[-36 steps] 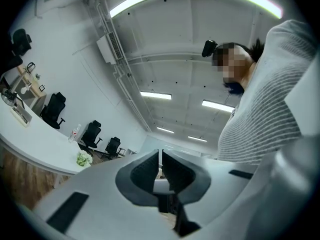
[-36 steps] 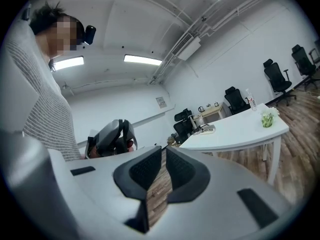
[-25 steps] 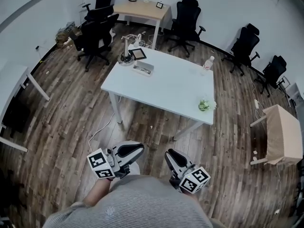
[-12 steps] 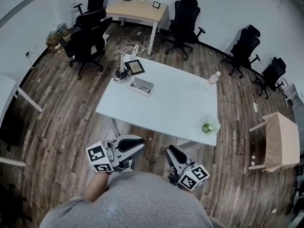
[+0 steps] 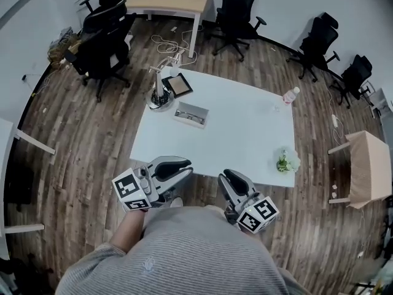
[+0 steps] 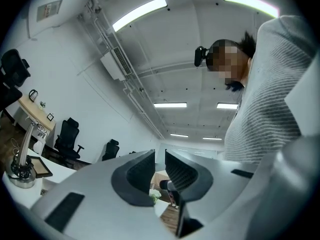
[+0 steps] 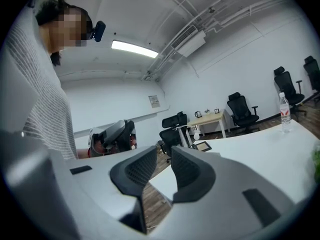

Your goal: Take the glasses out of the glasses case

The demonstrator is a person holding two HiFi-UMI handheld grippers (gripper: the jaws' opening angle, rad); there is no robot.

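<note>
Both hand-held grippers, left (image 5: 185, 169) and right (image 5: 225, 176), hover at the counter's (image 5: 245, 134) 6 o'clock edge, jaws slightly apart and empty (not yet reaching, I judge). The case (image 5: 191, 114) lies well apart toward 11 o'clock, glasses seemingly inside.

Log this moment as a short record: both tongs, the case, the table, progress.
left tongs: slightly apart, empty, close to the body
right tongs: slightly apart, empty, close to the body
glasses case: on the white table, beside the desk stand, untouched
also on table: tablet, bottle, small plant
progress: case not yet reached
</note>
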